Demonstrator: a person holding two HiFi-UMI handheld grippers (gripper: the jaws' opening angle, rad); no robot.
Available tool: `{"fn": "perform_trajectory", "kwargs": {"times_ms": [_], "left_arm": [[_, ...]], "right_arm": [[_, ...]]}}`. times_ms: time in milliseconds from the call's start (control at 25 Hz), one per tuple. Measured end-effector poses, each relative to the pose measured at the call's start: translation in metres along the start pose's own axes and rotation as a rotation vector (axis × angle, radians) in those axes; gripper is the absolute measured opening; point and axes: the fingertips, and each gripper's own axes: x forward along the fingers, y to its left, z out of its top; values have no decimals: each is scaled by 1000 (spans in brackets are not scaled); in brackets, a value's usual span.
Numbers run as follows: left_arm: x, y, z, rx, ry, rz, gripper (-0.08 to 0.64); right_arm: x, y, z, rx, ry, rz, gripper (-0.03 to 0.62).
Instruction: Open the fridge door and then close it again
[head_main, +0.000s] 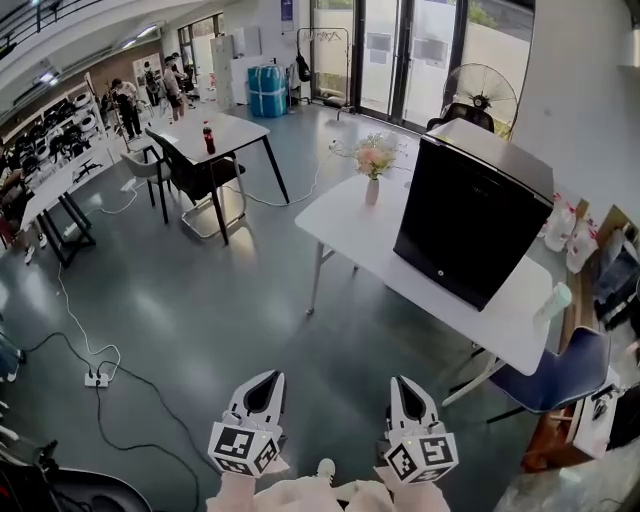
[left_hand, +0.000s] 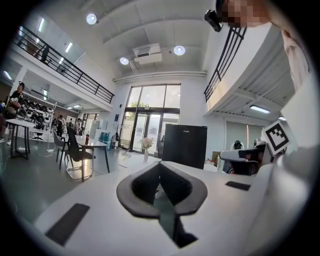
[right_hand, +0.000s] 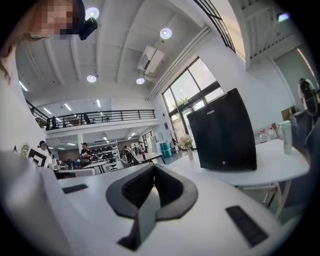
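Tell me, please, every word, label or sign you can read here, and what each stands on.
On the fridge: a short pale brand word at the top of its door, too small to read.
On the papers on the glass doors: too blurred to read.
On the left gripper and right gripper: square black-and-white markers, no letters.

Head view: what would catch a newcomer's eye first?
The black fridge stands, door closed, on the white table at right, beside a vase of flowers. At the bottom edge, the left gripper and right gripper are both shut and empty, far from it.
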Motion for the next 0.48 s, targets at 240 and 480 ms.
{"fn": "perform_trajectory", "kwargs": {"times_ms": [240,480], "left_arm": [[29,10,-5,8,1,15,12],[40,13,-8,-5,19,26,11]], "right_arm": [[27,-19,-3,4,4,5,12],[39,-26,-6,13,29,11,12]]}}
